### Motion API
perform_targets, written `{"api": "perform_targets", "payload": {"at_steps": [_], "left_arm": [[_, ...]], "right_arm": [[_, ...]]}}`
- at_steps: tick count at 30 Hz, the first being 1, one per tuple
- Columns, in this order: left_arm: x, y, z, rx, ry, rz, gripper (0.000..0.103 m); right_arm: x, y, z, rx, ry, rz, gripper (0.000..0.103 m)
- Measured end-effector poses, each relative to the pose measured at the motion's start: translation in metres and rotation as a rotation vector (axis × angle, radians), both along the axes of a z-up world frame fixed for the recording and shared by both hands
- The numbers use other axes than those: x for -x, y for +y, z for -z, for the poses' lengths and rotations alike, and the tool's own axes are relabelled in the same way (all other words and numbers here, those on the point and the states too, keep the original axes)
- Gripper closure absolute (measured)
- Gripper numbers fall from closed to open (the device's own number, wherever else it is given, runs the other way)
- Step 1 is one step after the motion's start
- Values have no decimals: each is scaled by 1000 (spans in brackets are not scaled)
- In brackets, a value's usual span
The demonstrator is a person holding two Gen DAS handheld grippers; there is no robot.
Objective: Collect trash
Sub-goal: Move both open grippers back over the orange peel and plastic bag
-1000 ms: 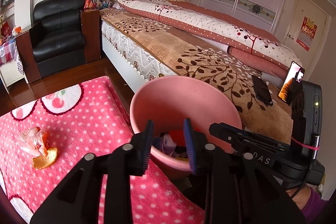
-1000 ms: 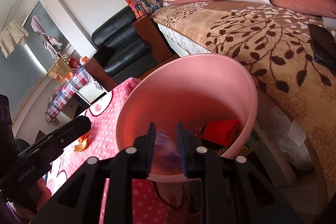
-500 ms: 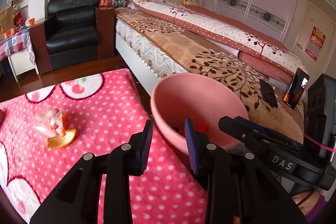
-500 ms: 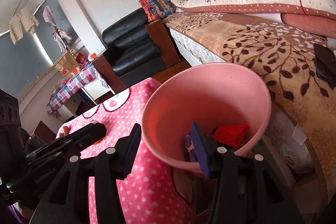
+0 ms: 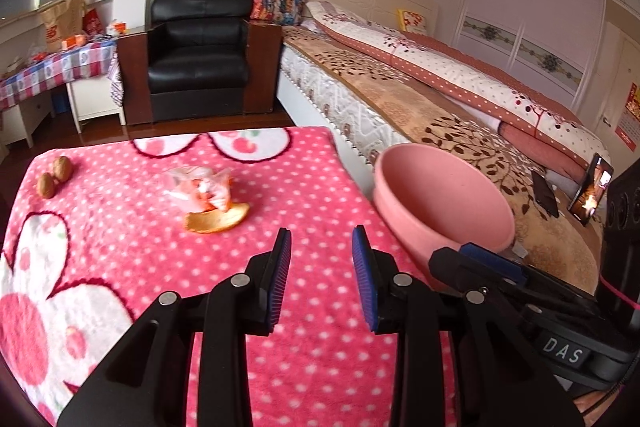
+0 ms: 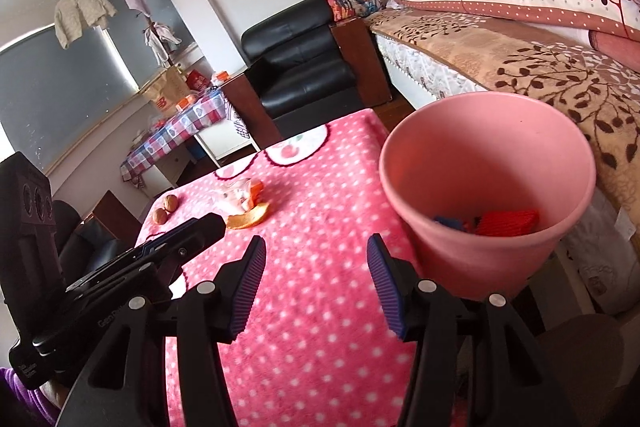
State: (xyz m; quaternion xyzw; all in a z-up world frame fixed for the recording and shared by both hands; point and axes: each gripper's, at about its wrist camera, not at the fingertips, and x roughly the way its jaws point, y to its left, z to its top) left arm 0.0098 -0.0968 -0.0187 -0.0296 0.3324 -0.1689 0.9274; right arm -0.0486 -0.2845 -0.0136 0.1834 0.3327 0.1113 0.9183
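A pink bin [image 5: 444, 205] [image 6: 486, 187] stands by the right edge of the pink dotted table [image 5: 120, 251] [image 6: 320, 307]; red and blue scraps lie in its bottom. On the cloth lie an orange peel [image 5: 216, 221] [image 6: 248, 217], a crumpled clear wrapper [image 5: 200, 187] [image 6: 240, 193] and two walnuts [image 5: 54, 177] [image 6: 166, 209]. My left gripper [image 5: 322, 253] hovers open above the cloth, short of the peel, nothing between its fingers. My right gripper [image 6: 316, 265] hangs left of the bin, its jaws opening and empty.
A bed [image 5: 420, 99] with a patterned quilt runs along the right behind the bin, with a phone [image 5: 544, 193] on it. A black armchair [image 5: 200, 55] stands beyond the table, and a checked side table [image 5: 52, 71] at far left.
Both grippers swung left, away from the bin and over the table. The right gripper let a purple scrap fall into the bin and its jaws spread wide. The left jaws kept their gap.
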Motion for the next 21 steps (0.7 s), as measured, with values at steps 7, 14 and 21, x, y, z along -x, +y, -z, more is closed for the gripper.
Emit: {"api": "perform_targets", "payload": {"at_steps": [7,14,21], "left_arm": [[16,11,5,-13,-24,-14,71],[18,23,11,7,-10,-34,71],[18,40,14,41,5,-76,71]], "right_arm": [[6,25,7,52,29,-33,51],[10,39,8,104,38,-43,48],[6,53,9,143,68,-69,41]]}}
